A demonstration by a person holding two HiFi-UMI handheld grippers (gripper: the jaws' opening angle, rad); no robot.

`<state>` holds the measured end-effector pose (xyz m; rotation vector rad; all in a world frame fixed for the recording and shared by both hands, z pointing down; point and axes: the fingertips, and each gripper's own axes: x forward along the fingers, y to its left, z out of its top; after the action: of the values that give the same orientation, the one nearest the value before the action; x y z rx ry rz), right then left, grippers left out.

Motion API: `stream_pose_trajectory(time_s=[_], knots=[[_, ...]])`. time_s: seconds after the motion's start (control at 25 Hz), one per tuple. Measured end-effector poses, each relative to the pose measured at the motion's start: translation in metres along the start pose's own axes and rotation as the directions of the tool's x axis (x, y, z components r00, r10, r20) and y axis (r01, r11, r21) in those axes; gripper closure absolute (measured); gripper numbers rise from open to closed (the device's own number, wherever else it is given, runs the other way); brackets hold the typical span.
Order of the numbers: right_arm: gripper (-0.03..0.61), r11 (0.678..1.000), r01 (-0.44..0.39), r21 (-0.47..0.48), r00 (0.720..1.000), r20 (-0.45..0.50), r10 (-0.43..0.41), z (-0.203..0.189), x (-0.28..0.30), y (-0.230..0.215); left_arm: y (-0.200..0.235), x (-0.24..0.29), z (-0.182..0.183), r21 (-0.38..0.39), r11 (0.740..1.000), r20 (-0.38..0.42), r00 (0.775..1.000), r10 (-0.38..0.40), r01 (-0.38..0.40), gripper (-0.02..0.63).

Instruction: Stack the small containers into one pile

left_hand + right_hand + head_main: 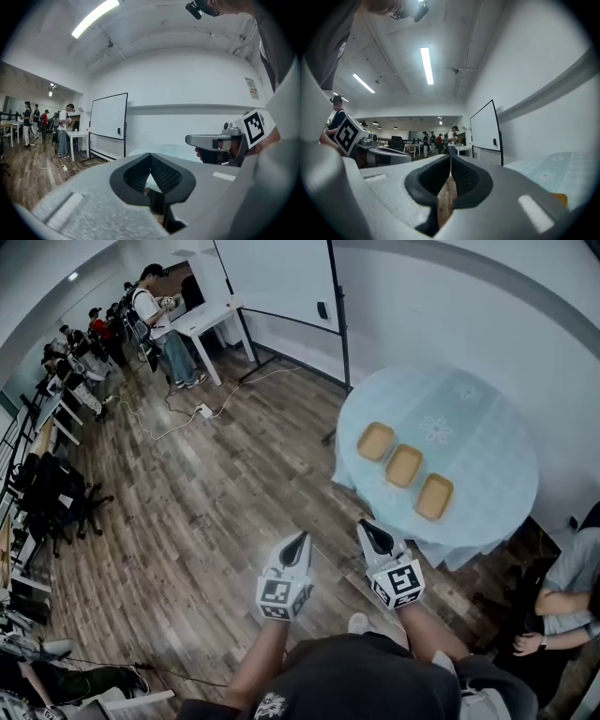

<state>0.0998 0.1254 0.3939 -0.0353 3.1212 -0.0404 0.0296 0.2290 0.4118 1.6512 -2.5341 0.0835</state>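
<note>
Three small tan containers sit in a diagonal row on the round table (487, 418) with a pale blue cloth: one (375, 441) at the upper left, one (404, 465) in the middle, one (434, 496) at the lower right. Both grippers are held over the wood floor, short of the table. My left gripper (301, 538) has its tips together and holds nothing; in its own view the jaws meet at the tips (150, 155). My right gripper (364, 524) is also shut and empty, its tips touching (450, 155). A sliver of a tan container (558, 199) shows in the right gripper view.
A whiteboard on a stand (281, 282) stands beyond the table. A seated person (562, 596) is at the right, close to the table's edge. Several people and desks (141, 315) are at the far left, with cables (178, 413) on the floor.
</note>
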Motion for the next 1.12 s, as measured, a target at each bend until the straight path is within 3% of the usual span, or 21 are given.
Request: stream_pose_trajectory(time_s=[0.36,1.12], knots=[[0.575,1.0,0.025,0.007,0.999,-0.02,-0.025,-0.008,0.022,-0.04,0.003,0.051,0.0,0.005,0.999,-0.012,0.999,-0.032,0.032,0.609],[0.575,0.985,0.168,-0.032,0.984,-0.05,-0.17,-0.016,0.167,-0.047,0.124,0.14,-0.001,-0.012,0.971,-0.04,0.971,-0.238,0.237,0.609]])
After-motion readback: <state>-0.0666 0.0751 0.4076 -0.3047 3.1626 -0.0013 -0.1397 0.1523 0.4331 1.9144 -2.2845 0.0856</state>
